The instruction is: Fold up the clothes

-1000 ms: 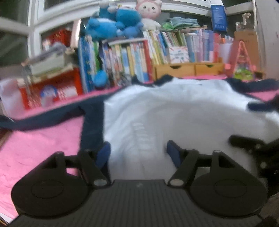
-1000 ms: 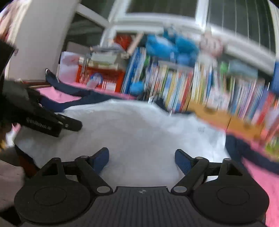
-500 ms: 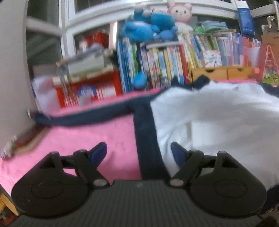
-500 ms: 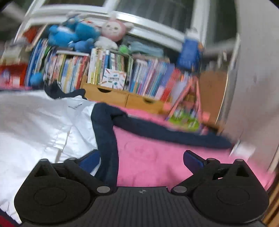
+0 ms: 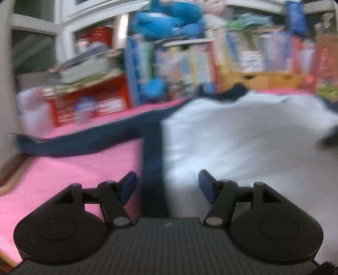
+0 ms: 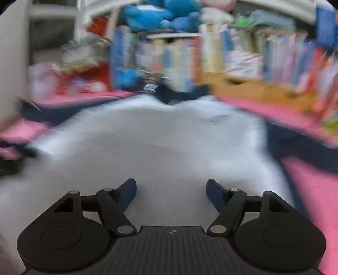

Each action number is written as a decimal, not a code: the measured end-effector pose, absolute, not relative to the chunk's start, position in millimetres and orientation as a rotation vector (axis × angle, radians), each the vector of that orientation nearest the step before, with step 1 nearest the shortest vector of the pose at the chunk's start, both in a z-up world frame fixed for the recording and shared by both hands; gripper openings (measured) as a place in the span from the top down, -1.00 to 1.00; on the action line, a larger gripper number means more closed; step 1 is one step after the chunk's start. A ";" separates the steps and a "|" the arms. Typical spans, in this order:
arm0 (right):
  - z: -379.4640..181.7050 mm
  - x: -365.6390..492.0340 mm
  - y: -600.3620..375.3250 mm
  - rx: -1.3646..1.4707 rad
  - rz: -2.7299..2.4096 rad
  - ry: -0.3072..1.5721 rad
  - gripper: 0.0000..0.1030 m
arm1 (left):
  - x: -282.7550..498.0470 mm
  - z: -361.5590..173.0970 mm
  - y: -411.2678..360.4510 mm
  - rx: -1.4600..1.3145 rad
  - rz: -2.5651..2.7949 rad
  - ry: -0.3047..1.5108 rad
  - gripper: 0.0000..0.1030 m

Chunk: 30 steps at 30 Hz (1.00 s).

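Pink cloth covers the work surface, and behind it runs a blurred wall of bookshelves packed with upright books, topped by blue plush toys. Both views are smeared by motion, so fine detail is lost.

Taking the white shirt as the landmark: it lies spread flat on the pink cloth, its white body filling the middle of the surface, its dark navy collar at the far end toward the bookshelves. A navy side panel runs down the shirt's left edge, and a long navy sleeve stretches out from the shirt's far left corner across the pink cloth. In the right wrist view another navy sleeve extends off the shirt's right side. A red crate stands beyond the shirt's left sleeve, and wooden drawers sit behind the collar to the right.

The left gripper hovers at the shirt's near left edge, its blue fingers spread wide with nothing between them; the navy side panel runs straight into the gap. The right gripper is over the near part of the shirt's white body, its blue pads likewise spread apart and empty. Whether either touches the fabric cannot be told.
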State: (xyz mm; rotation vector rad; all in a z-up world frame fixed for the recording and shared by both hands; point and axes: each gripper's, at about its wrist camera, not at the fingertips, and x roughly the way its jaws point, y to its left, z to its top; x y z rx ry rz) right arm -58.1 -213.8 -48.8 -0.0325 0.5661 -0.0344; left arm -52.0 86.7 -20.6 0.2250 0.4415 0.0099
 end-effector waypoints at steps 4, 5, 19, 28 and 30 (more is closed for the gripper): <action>-39.3 -60.5 -303.2 0.076 -0.327 0.605 -0.42 | -40.1 4.0 124.8 0.186 0.137 0.478 -0.17; -37.8 -67.7 -327.8 0.151 -0.352 0.587 -0.42 | -36.8 13.3 128.2 0.156 0.118 0.467 -0.17; -54.6 -76.7 -550.7 0.614 -0.716 0.473 -0.79 | 95.4 35.0 -108.5 0.118 -0.526 0.484 -0.17; -49.7 7.9 -579.2 0.185 -0.798 0.680 0.69 | 110.4 -17.2 -204.7 0.321 -0.671 0.587 -0.17; -47.4 8.1 -580.4 0.151 -0.827 0.666 0.52 | 105.6 -18.7 -201.4 0.334 -0.676 0.582 -0.16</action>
